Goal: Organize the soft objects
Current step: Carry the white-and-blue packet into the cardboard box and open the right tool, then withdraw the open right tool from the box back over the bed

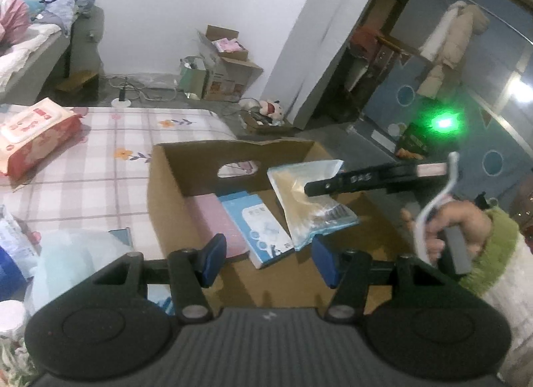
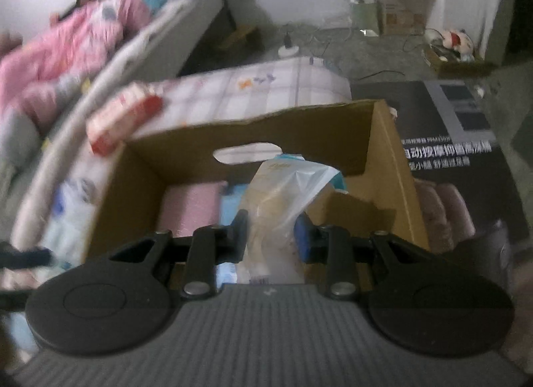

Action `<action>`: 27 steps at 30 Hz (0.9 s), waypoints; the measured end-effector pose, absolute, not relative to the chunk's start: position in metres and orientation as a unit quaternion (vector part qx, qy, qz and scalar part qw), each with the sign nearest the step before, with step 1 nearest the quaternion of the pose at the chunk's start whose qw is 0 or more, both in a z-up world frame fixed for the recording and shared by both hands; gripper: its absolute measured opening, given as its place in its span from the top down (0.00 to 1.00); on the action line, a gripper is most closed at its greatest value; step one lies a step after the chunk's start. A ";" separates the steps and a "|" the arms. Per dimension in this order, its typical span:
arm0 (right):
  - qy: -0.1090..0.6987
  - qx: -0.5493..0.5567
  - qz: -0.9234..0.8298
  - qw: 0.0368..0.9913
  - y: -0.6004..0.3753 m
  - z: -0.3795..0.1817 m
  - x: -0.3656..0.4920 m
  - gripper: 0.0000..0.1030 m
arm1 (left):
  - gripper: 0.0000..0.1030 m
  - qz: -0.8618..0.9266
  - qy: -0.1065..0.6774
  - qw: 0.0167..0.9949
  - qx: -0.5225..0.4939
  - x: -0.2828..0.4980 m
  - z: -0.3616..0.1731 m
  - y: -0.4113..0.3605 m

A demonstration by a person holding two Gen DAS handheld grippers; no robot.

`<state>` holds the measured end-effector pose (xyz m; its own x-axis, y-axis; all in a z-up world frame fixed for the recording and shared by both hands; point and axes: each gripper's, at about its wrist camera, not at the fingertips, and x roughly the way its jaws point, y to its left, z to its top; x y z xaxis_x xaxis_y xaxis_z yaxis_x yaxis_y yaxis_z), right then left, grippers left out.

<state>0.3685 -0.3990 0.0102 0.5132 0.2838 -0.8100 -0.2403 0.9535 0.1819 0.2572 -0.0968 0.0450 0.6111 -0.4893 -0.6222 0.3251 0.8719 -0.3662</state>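
Observation:
An open cardboard box (image 1: 173, 174) stands beside the checked bed. Inside lie a pink pack (image 1: 216, 217) and a blue-and-white pack (image 1: 256, 230). My right gripper (image 2: 271, 237) is shut on a clear plastic bag with beige contents (image 2: 273, 207) and holds it over the box (image 2: 389, 154). In the left wrist view the right gripper (image 1: 366, 180) reaches in from the right with the bag (image 1: 306, 207) hanging above the box. My left gripper (image 1: 266, 258) is open and empty at the box's near side.
A red-and-white wipes pack (image 1: 30, 137) lies on the checked bedspread (image 1: 100, 160). More soft packs (image 1: 66, 260) lie at the left. A dark printed carton (image 2: 449, 140) stands right of the box. Boxes and a plush toy (image 1: 271, 109) sit on the floor by the wall.

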 end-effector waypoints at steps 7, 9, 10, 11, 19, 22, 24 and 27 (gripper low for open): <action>0.441 -0.060 0.120 0.887 -0.388 0.002 0.378 0.70 | 0.44 -0.223 0.369 0.895 -0.109 0.248 0.051 -0.088; 0.431 -0.054 0.113 0.894 -0.392 0.007 0.376 0.70 | 0.44 -0.220 0.369 0.896 -0.110 0.245 0.051 -0.084; 0.427 -0.048 0.108 0.896 -0.394 0.009 0.374 0.70 | 0.44 -0.218 0.369 0.896 -0.112 0.244 0.051 -0.082; 0.425 -0.043 0.104 0.898 -0.397 0.010 0.372 0.70 | 0.44 -0.216 0.369 0.897 -0.113 0.242 0.052 -0.080; 0.445 -0.061 0.070 0.891 -0.395 -0.003 0.352 0.79 | 0.43 -0.205 0.360 0.903 -0.117 0.225 0.056 -0.064; 0.462 -0.075 0.055 0.882 -0.389 -0.021 0.358 0.81 | 0.43 -0.203 0.362 0.902 -0.119 0.222 0.055 -0.062; 0.462 -0.082 0.046 0.882 -0.387 -0.028 0.362 0.83 | 0.43 -0.202 0.362 0.902 -0.120 0.221 0.054 -0.060; 0.462 -0.075 0.039 0.883 -0.384 -0.032 0.365 0.82 | 0.43 -0.200 0.361 0.903 -0.121 0.219 0.054 -0.057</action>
